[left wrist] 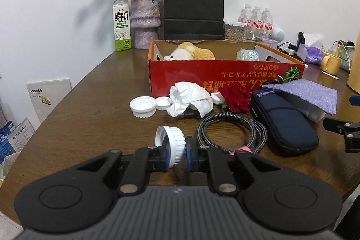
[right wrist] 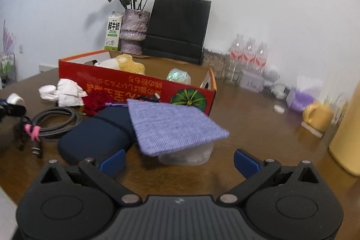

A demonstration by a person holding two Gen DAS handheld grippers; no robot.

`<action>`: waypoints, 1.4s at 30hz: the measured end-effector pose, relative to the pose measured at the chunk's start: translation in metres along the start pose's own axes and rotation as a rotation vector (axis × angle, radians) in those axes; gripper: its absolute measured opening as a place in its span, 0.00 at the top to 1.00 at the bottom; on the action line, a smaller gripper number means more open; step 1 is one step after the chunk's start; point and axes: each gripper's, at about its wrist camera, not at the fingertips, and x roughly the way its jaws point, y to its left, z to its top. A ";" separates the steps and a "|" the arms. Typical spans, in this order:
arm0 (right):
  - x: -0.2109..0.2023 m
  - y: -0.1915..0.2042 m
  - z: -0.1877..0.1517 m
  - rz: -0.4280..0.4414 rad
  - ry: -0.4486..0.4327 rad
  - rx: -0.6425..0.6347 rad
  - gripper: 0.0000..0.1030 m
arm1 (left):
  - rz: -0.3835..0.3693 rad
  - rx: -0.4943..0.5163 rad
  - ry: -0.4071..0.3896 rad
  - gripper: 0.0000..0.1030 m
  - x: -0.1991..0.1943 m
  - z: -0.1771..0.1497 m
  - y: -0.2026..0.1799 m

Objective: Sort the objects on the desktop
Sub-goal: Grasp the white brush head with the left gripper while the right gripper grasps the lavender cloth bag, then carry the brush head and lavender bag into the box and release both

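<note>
My left gripper (left wrist: 177, 151) is shut on a white ribbed bottle cap (left wrist: 174, 145), which stands on edge between the blue pads just above the brown table (left wrist: 90, 118). Beyond it lie two more white caps (left wrist: 143, 106), crumpled tissue (left wrist: 190, 97), a red rose (left wrist: 238, 97), a coiled braided cable (left wrist: 231, 132) and a dark blue zip case (left wrist: 284, 125). An open red cardboard box (left wrist: 225, 77) holds a plush toy (left wrist: 191, 51). My right gripper (right wrist: 178, 161) is open and empty, just short of a purple cloth (right wrist: 173, 126) that lies over a clear plastic container (right wrist: 186, 155).
At the back stand a milk carton (left wrist: 122, 25), a vase of dried roses (left wrist: 145, 20), a black paper bag (left wrist: 193, 8) and water bottles (left wrist: 258, 21). A yellow mug (right wrist: 317, 116), a tissue pack (right wrist: 302, 97) and a tall yellow container (right wrist: 347, 134) crowd the right side.
</note>
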 end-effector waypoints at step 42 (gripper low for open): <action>-0.010 0.003 0.055 -0.076 -0.310 -0.274 0.96 | 0.006 0.009 -0.174 0.87 -0.019 0.050 -0.007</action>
